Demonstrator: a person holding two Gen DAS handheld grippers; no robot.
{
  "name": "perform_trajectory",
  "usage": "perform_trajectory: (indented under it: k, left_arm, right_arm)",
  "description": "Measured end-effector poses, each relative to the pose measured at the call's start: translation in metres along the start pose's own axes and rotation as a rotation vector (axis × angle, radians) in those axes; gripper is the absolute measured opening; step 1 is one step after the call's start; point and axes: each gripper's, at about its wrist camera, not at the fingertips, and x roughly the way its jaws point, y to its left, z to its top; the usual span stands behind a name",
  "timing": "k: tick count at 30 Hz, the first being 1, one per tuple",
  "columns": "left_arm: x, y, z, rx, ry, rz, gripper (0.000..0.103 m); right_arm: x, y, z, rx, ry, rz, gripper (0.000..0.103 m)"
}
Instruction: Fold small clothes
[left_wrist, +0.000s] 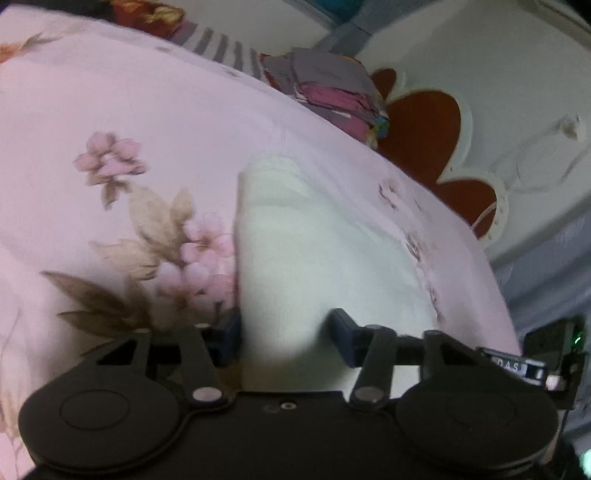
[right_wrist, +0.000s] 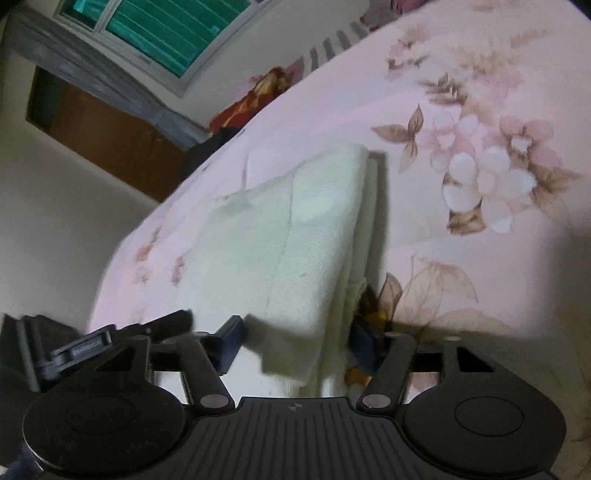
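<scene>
1. Lying folded on the bed, the white garment (left_wrist: 314, 251) reaches back toward both cameras, its near end between the fingers of both tongs.
2. Left tongs (left_wrist: 286, 336): half closed, one dark pad on each side of the near end. The left pad meets the garment's left edge and the right pad presses into the cloth; reads as a grip on the garment.
3. Right tongs (right_wrist: 295, 341): also half closed. The right pad sits against the stacked fold edge; the left pad is beside the flat side of the cloth. Whether that left pad actually touches, cannot tell; motion blur there.
4. In the right wrist view the garment (right_wrist: 291, 236) shows several layers along its right edge, the top layer smooth, with a faint seam line running lengthwise.
5. Bedsheet (left_wrist: 155, 122): pale pink with pink flowers and brown leaves, directly under the garment.
6. Further off in the left wrist view, a stack of folded clothes (left_wrist: 332, 92) in grey and pink sits near the bed's far edge, well apart from the white garment.
7. Beyond the bed in the right wrist view: window (right_wrist: 166, 33) with a green blind.
</scene>
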Motion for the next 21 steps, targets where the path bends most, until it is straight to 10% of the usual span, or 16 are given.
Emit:
perform_trajectory:
  k: [5, 21]
  left_arm:
    - [-0.006, -0.027, 0.001, 0.138, -0.03, 0.094, 0.032]
    - [-0.11, -0.005, 0.014, 0.316, -0.109, 0.156, 0.03]
  right_arm:
    - [0.004, 0.028, -0.01, -0.071, -0.035, -0.094, 0.034]
    - [0.005, 0.154, -0.048, -0.23, -0.105, -0.168, 0.031]
